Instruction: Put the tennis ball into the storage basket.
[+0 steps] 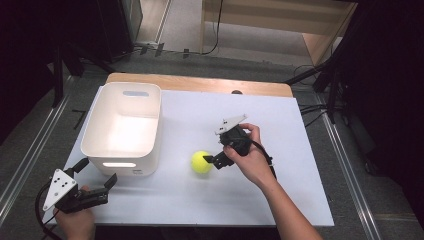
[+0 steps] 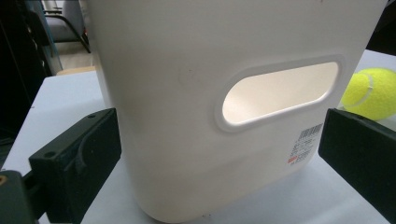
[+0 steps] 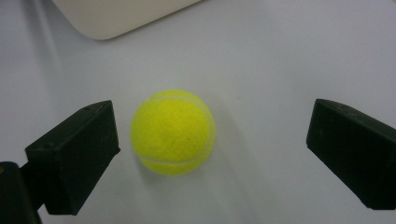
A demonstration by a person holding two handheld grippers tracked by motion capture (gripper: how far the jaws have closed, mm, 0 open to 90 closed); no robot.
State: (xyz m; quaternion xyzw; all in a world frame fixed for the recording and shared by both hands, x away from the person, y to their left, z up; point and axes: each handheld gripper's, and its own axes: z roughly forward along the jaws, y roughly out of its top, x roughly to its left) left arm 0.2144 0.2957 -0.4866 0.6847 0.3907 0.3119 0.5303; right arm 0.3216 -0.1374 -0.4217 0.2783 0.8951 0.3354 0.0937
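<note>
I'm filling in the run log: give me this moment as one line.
right gripper: open, jaws either side of tennis ball, not gripping | left gripper: open, facing white bin | ball: on table, outside bin

The left gripper [image 2: 219, 154] has its two black jaws spread wide, one at each lower corner. Between them, close ahead, stands a white tub [image 2: 187, 116] on the white bench [image 2: 70, 93]. Its near wall has an oval handle slot [image 2: 280, 93], nearer the right jaw, and a small barcode label [image 2: 306, 145] just beside that jaw. Above the right jaw, past the tub's corner, a yellow-green tennis ball [image 2: 371, 92] rests on the bench. Neither jaw touches the tub.
</note>
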